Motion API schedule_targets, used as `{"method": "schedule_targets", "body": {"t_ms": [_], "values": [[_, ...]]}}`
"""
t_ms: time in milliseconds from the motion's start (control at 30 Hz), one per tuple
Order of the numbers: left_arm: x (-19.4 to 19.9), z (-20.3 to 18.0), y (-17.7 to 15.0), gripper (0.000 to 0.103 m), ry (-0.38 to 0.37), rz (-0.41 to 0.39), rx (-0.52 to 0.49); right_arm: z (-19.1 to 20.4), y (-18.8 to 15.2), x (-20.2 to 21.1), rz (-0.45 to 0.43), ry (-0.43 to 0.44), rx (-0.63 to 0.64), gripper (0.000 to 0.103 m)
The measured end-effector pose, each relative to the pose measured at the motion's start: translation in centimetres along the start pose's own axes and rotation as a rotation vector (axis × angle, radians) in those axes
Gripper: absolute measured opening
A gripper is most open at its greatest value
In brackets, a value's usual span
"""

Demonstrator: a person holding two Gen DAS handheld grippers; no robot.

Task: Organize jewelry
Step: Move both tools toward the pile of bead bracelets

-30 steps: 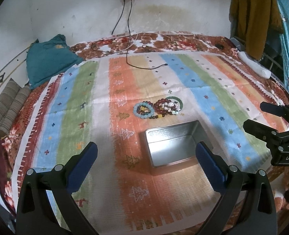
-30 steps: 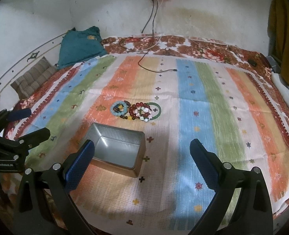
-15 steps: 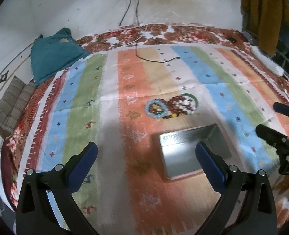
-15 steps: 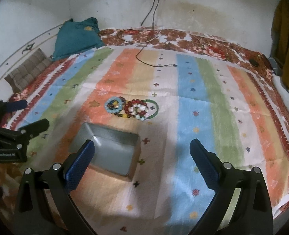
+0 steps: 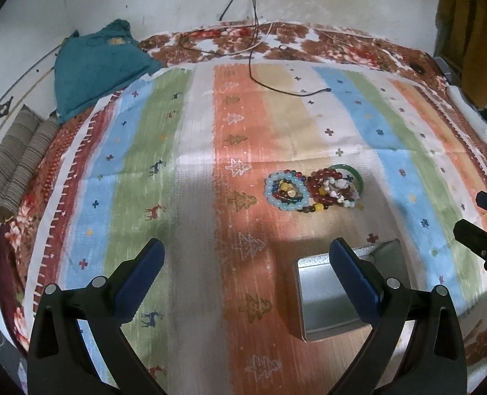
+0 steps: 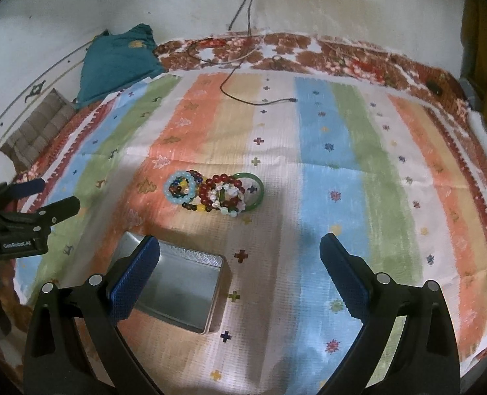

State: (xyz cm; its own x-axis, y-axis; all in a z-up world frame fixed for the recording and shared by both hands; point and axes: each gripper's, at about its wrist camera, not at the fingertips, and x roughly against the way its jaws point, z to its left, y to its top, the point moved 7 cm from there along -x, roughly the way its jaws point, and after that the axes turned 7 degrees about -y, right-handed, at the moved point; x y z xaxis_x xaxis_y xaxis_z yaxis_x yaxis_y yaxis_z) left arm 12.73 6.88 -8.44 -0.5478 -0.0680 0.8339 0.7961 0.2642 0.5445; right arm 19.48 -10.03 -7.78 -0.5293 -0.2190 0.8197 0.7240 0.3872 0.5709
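Observation:
A pile of bead bracelets (image 5: 312,191) lies on the striped cloth: a pale blue one (image 5: 286,191), a dark red one (image 5: 329,187) and a green bangle (image 5: 354,172). The pile also shows in the right wrist view (image 6: 214,194). An open, empty metal tin (image 5: 329,296) (image 6: 181,289) stands in front of the pile. My left gripper (image 5: 246,276) is open and empty above the cloth, left of the tin. My right gripper (image 6: 240,276) is open and empty, above the cloth right of the tin.
A striped cloth (image 5: 190,171) covers the bed. A teal pillow (image 5: 95,65) and a striped cushion (image 5: 16,161) lie at the far left. A black cable (image 5: 276,89) trails from the wall onto the cloth. A white power strip (image 5: 471,115) sits at the right edge.
Both grippers have moved forward and lower toward the bracelets. The tin and the pile now sit nearer and larger in both views. Both grippers stay open.

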Motion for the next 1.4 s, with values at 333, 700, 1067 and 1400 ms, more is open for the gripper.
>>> {"method": "schedule_targets", "body": {"t_ms": [333, 700, 1067, 1400], "values": [[-2.6, 0.1, 1.3, 0.097, -0.01, 0.044, 0.014, 0.5, 0.8, -2.8, 0.052, -0.021, 0.029, 0.099], [-6.3, 0.7, 2.2, 0.097, 0.01, 0.105, 0.014, 0.9, 1.6, -5.4, 0.098, -0.007, 0.044, 0.099], [-9.4, 1.0, 3.3, 0.097, 0.015, 0.146, 0.003, 1.1, 2.4, -8.7, 0.144, -0.014, 0.049, 0.099], [-12.1, 1.9, 4.1, 0.097, 0.039, 0.172, 0.012, 0.4, 2.8, -11.6, 0.187, -0.013, 0.016, 0.099]]}}
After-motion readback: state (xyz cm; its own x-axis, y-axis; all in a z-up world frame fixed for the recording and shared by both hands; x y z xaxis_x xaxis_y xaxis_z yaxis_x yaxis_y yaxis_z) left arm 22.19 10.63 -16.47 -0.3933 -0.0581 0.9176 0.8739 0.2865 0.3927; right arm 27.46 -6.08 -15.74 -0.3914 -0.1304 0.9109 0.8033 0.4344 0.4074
